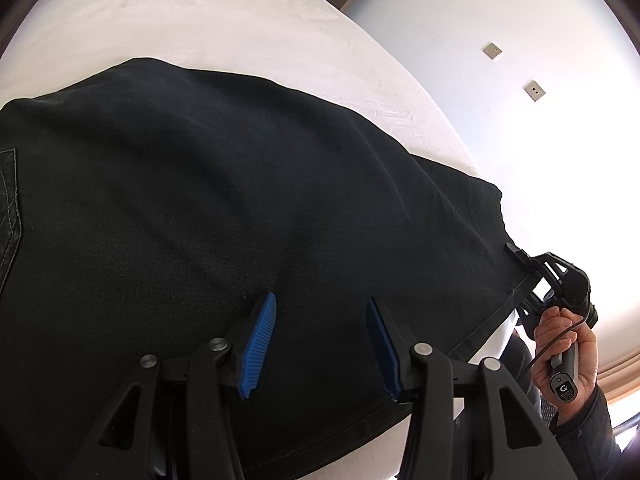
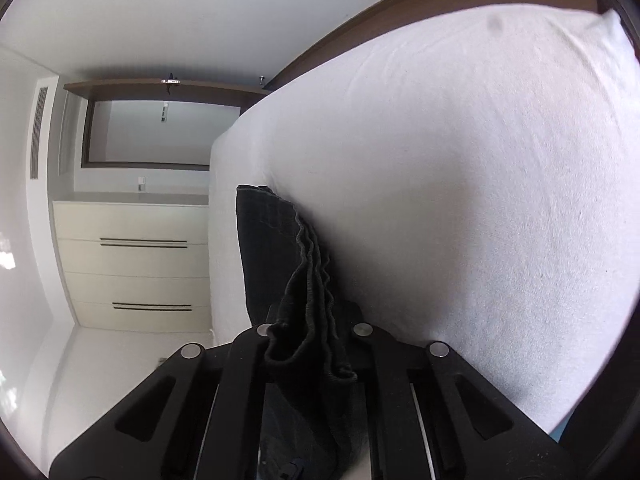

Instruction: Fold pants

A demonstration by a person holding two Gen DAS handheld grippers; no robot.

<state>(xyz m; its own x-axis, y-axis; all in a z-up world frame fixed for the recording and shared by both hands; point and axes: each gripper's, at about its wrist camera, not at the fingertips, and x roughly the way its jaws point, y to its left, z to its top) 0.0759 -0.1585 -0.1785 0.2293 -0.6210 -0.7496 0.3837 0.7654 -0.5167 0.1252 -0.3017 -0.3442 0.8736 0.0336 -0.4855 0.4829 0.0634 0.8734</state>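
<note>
Two handheld grippers are seen over black pants (image 1: 224, 200) spread on a white bed (image 1: 200, 28). The left gripper (image 1: 320, 344) is held above the fabric, blue pads apart, grasping nothing. The right gripper (image 2: 310, 332) is clenched on the bunched hem at the bed's edge.

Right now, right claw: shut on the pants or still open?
Shut on the black pants: in the right wrist view the bunched hem layers are pinched in the right claw, no gap visible.
</note>
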